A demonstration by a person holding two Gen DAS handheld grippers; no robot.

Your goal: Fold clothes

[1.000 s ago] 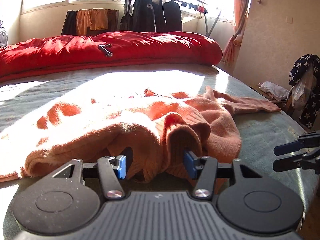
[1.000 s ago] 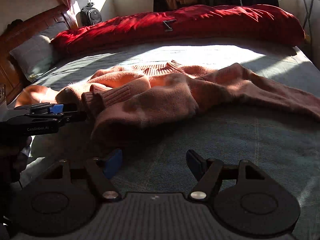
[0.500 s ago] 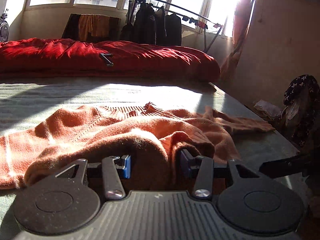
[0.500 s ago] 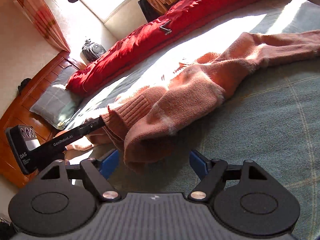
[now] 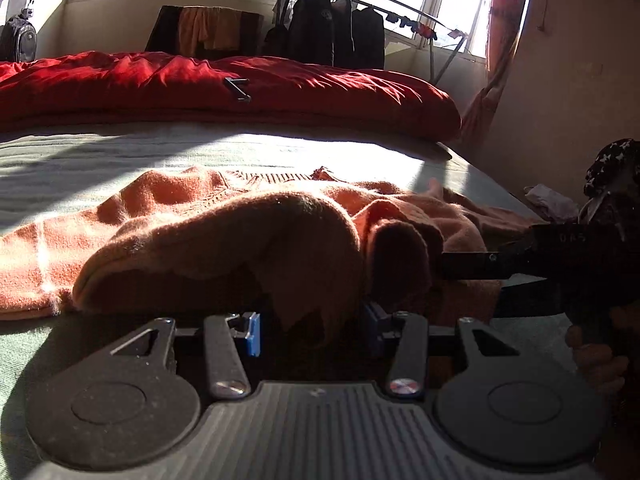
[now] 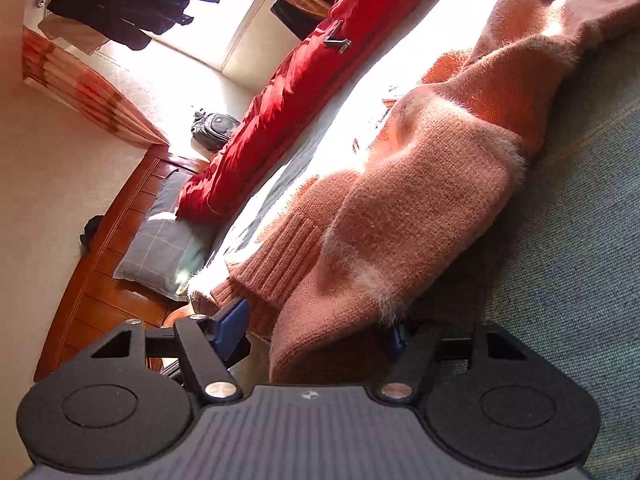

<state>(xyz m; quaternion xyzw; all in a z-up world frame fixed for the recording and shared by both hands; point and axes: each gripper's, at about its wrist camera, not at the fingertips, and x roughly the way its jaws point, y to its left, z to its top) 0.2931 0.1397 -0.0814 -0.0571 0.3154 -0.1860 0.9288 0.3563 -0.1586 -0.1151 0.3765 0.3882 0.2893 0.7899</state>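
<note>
Left wrist view, change: since a second ago the left gripper (image 5: 312,330) has sunk low at the near edge of the bed (image 5: 240,148); a hanging fold of the sweater (image 5: 224,220) now drops between its blue pads (image 5: 253,334).
Left gripper state: jaws apart, fabric between them but not pinched.
Right gripper (image 5: 480,266): has come in from the right edge and now reaches into the bunched knit; this view does not show its grip.
Right wrist view, change: the camera has rolled steeply and closed on the sweater (image 6: 420,200); its thick folded edge now lies between the jaws of the right gripper (image 6: 316,334).
Right gripper state: released, jaws wide.
Meaning: both tools stand ready to pinch the near hem; the sweater lies crumpled, not folded.
Open room: bare bed beyond the sweater up to the red duvet (image 5: 200,84); bare bed to the right in the right wrist view.
Edges: the near edge of the bed lies under both tools.
</note>
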